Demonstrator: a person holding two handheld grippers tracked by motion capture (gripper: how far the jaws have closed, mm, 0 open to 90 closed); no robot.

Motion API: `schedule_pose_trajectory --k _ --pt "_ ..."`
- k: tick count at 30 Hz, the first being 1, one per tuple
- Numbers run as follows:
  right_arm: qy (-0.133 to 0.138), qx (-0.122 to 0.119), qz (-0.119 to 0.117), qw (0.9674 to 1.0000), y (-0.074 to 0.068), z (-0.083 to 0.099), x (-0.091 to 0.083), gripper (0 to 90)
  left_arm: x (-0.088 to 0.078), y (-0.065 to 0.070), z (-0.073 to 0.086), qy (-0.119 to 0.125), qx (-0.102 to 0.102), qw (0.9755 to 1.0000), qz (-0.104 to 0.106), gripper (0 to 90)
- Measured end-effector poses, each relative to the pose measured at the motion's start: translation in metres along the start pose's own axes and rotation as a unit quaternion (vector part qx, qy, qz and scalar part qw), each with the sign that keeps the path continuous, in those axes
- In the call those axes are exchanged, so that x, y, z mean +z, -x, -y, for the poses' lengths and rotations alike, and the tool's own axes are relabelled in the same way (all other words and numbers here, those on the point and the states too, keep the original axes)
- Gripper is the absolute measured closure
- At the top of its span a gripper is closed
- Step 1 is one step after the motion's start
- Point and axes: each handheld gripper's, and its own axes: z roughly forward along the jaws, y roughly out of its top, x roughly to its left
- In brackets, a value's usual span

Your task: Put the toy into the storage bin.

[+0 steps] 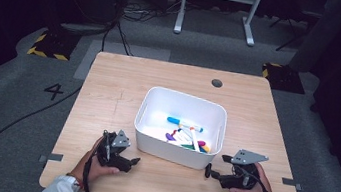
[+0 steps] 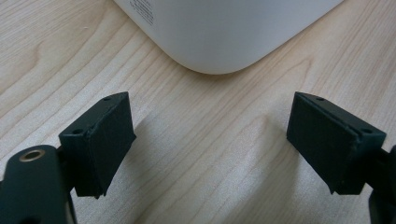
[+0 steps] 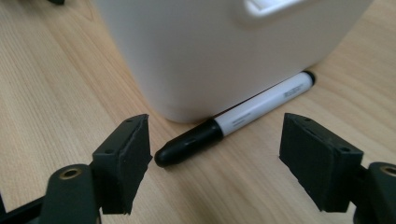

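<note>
- Since the pale wooden table (image 1: 107, 97) carries every item, it is noted first: its far edge lies at 12 o'clock in the high view, and the person's sleeves come in over the near edge at 6 o'clock.
- White rectangular plastic bin (image 1: 149, 105) sits just past table centre towards 5 o'clock; judged to serve as the collecting point, as several coloured markers (image 1: 187, 134) already lie in a heap inside it. Their exact number cannot be made out, as they overlap.
- Left gripper (image 1: 135, 161) rests low over the table at 7 o'clock of the bin, its black jaws spread wide with bare wood between them; judged idle, parked beside the bin's rounded corner (image 2: 219, 56).
- Right gripper (image 1: 209, 171) sits at 5 o'clock of the bin, jaws parted and nothing pinched, with the thing it is set to take lying ahead of them.
- White-barrelled marker with a black cap (image 3: 243, 114) lies flat on the table, touching the bin's base wall, cap end towards the right gripper's jaws (image 3: 212, 163). Judged a stray still to be put in the bin; the wide spread suits straddling the barrel.
- Barrel print is too blurred to read.
- Bin's upper rim is cut off in both gripper views.
</note>
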Motion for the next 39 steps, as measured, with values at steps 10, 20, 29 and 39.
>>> schedule_pose_trajectory --k 10,20,29,39 --pt "-0.016 0.021 0.004 0.9996 0.002 0.005 0.019 25.2 0.000 0.000 0.000 0.000 0.000 1.0000 0.000 14.9" --pt "-0.039 0.044 0.047 0.9972 0.026 0.019 0.013 29.9 0.000 0.000 0.000 0.000 0.000 1.0000 0.000 14.9" --pt "-0.037 0.067 0.086 0.9933 0.042 0.017 0.014 40.8 0.000 0.000 0.000 0.000 0.000 1.0000 0.000 14.9" --pt "-0.031 0.069 0.107 0.9914 0.051 0.014 0.016 73.3 0.000 0.000 0.000 0.000 0.000 1.0000 0.000 14.9"
